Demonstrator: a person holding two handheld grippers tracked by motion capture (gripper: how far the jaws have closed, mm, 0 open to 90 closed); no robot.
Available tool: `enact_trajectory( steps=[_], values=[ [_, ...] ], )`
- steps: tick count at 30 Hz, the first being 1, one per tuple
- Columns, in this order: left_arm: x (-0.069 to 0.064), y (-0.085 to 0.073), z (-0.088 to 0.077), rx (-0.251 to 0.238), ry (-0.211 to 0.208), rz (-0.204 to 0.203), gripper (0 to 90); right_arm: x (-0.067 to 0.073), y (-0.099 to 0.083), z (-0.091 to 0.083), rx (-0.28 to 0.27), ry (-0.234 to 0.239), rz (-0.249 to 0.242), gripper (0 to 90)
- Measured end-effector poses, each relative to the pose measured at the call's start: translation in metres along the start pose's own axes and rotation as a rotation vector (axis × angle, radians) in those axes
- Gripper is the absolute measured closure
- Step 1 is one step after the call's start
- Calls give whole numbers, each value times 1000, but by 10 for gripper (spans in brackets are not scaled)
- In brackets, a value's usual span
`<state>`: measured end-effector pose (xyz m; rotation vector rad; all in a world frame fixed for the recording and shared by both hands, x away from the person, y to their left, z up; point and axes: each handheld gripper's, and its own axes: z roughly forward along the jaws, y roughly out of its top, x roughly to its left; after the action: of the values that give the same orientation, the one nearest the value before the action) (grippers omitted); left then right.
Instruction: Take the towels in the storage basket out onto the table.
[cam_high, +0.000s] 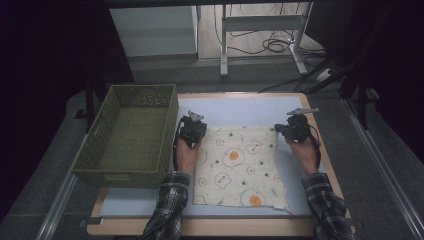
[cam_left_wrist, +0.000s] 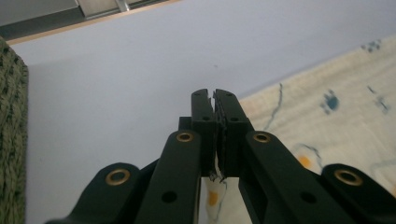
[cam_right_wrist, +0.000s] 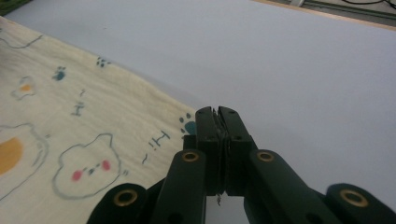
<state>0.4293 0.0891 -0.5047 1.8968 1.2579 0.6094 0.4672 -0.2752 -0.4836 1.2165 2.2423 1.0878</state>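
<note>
A cream cloth (cam_high: 240, 170) printed with fried eggs and small bear faces lies flat on a pale blue mat (cam_high: 240, 109). My left gripper (cam_high: 196, 125) sits at the cloth's far left corner. In the left gripper view, its jaws (cam_left_wrist: 215, 95) are pressed together with a frayed cloth edge pinched between them, and the cloth (cam_left_wrist: 336, 116) runs off to the right. My right gripper (cam_high: 288, 127) sits at the far right corner. Its jaws (cam_right_wrist: 217, 112) are likewise shut on the cloth's (cam_right_wrist: 70, 126) corner edge.
A green woven basket (cam_high: 120, 177) stands on the table's left side, close to my left hand, and its wall (cam_left_wrist: 11, 140) is at the left edge of the left gripper view. The wooden table edge (cam_high: 200, 227) runs along the front. Desk legs and cables lie beyond the table.
</note>
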Motion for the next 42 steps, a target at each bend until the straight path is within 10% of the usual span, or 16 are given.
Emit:
enact_trajectory(
  steps=[14,42],
  values=[
    [-31,-36,-59,-19,-81,111,876,22,-42,-59,-46,96,-32,879],
    [-39,-113,-133,-53,-258,115,872,86,-111,-126,-30,223,-140,877]
  ],
)
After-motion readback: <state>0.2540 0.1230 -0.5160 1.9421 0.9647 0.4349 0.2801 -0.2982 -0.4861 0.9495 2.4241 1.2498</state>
